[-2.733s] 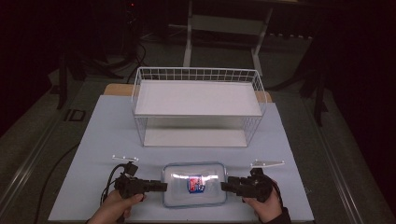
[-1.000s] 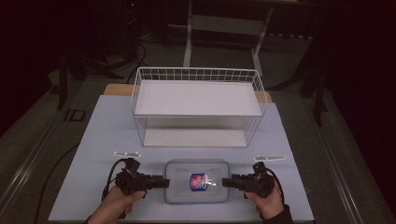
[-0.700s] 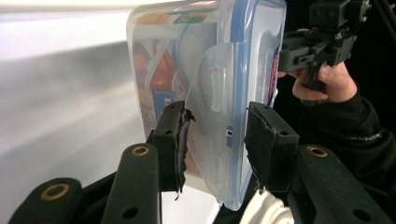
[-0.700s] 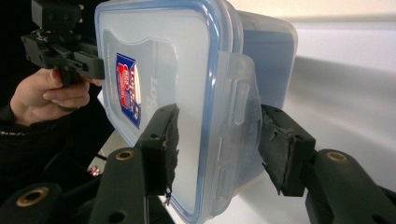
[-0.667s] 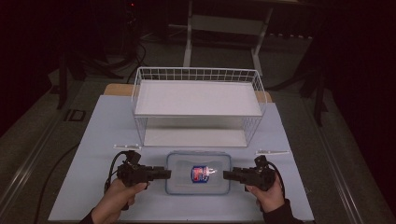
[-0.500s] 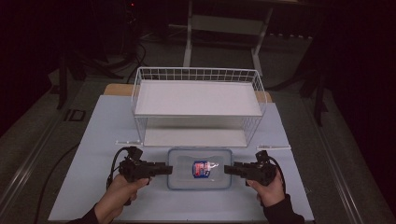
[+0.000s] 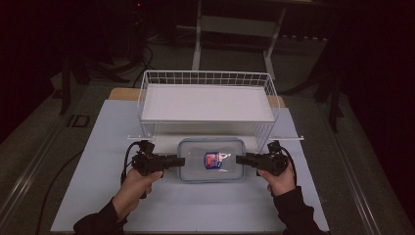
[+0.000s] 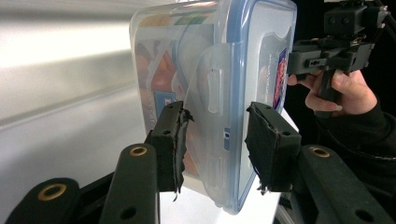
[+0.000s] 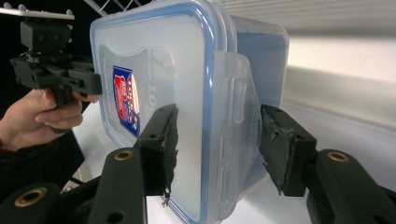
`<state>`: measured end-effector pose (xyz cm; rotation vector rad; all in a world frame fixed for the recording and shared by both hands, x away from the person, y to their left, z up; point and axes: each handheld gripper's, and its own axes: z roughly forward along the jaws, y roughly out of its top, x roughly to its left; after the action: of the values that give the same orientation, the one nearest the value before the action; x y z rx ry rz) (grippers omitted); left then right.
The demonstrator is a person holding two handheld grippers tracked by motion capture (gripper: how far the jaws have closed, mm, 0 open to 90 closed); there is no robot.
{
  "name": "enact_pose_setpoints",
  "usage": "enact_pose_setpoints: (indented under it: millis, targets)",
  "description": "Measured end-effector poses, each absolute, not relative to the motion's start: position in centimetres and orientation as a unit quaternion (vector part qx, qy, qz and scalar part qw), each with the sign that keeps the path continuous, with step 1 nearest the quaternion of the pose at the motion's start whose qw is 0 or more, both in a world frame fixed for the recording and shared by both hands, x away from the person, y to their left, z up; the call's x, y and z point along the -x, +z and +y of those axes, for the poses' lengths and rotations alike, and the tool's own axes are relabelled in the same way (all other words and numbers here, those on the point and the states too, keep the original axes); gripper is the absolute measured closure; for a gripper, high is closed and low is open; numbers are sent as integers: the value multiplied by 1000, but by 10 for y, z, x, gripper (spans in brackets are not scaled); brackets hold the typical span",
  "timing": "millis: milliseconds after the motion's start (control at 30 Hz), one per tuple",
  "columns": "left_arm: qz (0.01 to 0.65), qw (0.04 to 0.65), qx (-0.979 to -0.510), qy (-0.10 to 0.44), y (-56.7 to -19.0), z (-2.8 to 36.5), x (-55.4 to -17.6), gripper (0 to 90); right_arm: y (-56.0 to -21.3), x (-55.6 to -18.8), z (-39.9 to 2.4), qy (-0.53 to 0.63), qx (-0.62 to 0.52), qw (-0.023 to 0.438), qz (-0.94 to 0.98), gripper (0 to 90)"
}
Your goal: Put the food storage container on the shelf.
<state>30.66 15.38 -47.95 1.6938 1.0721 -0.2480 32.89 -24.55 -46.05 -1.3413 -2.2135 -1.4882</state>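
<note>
Sitting on the pale blue-white table (image 7: 98,161), a clear plastic box with a blue-rimmed lid (image 7: 211,159) is seen just in front of a white wire basket shelf (image 7: 207,100). A red and blue sticker (image 7: 212,160) is seen on the lid. The left tongs (image 7: 177,161) are placed at the box's left end, and the right tongs (image 7: 240,159) at its right end. In both gripper views the black jaws are spread around the side clips of the box, with gaps at some pads, so a firm hold cannot be told. The room around the table is dark, and a grey floor (image 7: 44,147) and metal stand legs (image 7: 198,36) are seen behind.
</note>
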Motion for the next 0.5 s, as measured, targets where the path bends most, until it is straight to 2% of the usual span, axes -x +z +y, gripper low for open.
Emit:
enact_pose_setpoints:
  millis: [267,500]
  targets:
    - [451,529,-716,-70,-486,149,-321,554,-469,-345,-245,-499,449,66,-739,481]
    - [467,541,-696,-67,-498,148,-334,546,-476,-356,-242,-495,458,51,-737,480]
